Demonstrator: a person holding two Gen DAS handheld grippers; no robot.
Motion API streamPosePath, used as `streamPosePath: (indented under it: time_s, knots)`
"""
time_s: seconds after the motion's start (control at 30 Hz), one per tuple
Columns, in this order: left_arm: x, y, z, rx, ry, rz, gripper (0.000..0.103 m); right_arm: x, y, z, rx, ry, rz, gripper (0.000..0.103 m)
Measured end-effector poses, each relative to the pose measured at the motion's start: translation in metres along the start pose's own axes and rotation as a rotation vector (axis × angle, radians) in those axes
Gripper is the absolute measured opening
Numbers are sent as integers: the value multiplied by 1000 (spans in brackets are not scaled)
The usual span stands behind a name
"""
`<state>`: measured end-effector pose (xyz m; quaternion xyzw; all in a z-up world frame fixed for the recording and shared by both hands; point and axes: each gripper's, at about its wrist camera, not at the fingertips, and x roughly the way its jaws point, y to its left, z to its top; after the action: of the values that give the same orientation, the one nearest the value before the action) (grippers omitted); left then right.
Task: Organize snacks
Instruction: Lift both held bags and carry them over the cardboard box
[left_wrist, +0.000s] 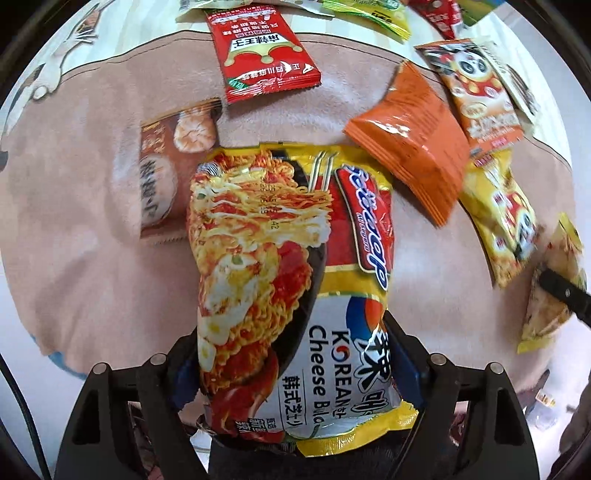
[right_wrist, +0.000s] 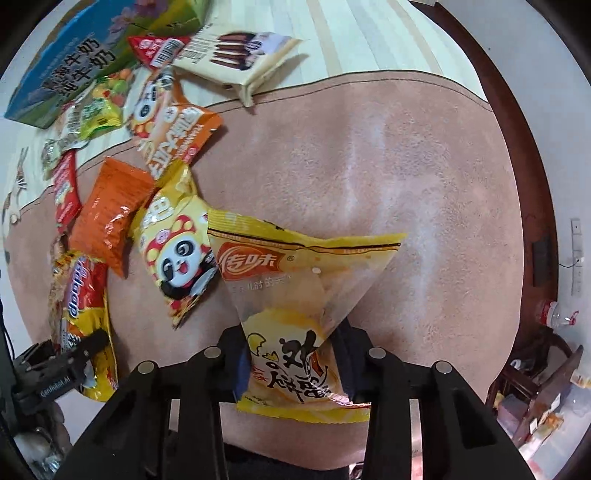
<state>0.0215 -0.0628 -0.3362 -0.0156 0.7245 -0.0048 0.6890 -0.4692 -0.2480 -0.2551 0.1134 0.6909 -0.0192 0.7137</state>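
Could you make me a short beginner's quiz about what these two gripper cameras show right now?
1. True or false: the left gripper is empty.
2. What does the right gripper hold?
A. a blue milk carton
B. a yellow snack packet
C. a red sachet
3. Fill in: the plain orange packet lies on the ____ mat.

Key
1. False: it holds the Korean cheese noodle packet.
2. B: the yellow snack packet, pinched at its lower end.
3. Pink: the orange packet rests on the pink mat, beside the yellow panda packet.
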Motion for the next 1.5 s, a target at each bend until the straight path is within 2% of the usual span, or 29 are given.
streamPosePath:
  time_s: [0.2,0.33,0.4,0.5,0.6,0.7,0.8,0.93,1.07,1.33,1.4,1.5]
  knots:
    - [-40,7,-37,-9,-52,-28,80,-24,15,-7,-23,-12,74,39]
    - [-43,8,-51,20,-71,-1,81,-19,29,15,-76,-6,78,39]
    - [-23,1,-47,49,-1,-10,81,-9,31,17,-94,28,80,39]
    - [14,12,-41,-16,99,-79,81,10,38,24,-123,78,75,39]
    - [48,29,-38,-104,182,-165,86,33,40,26,-120,122,71,39]
    - [64,40,-42,-177,192,-178,86,43,39,26,-120,126,62,40]
    - [58,40,-56,-199,121,-145,84,41,34,23,-115,117,65,40]
    - [35,33,-92,-112,20,-41,83,37,41,18,-127,84,64,39]
    - [18,15,-133,-60,-39,-1,83,20,36,10,-130,66,97,39]
    - [-27,11,-204,-1,-136,-9,83,-31,35,7,-155,5,187,39]
    - [-43,10,-188,9,-176,-21,83,-47,38,12,-168,-22,210,39]
    - [-68,16,-212,20,-260,-52,83,-74,46,23,-184,-66,246,39]
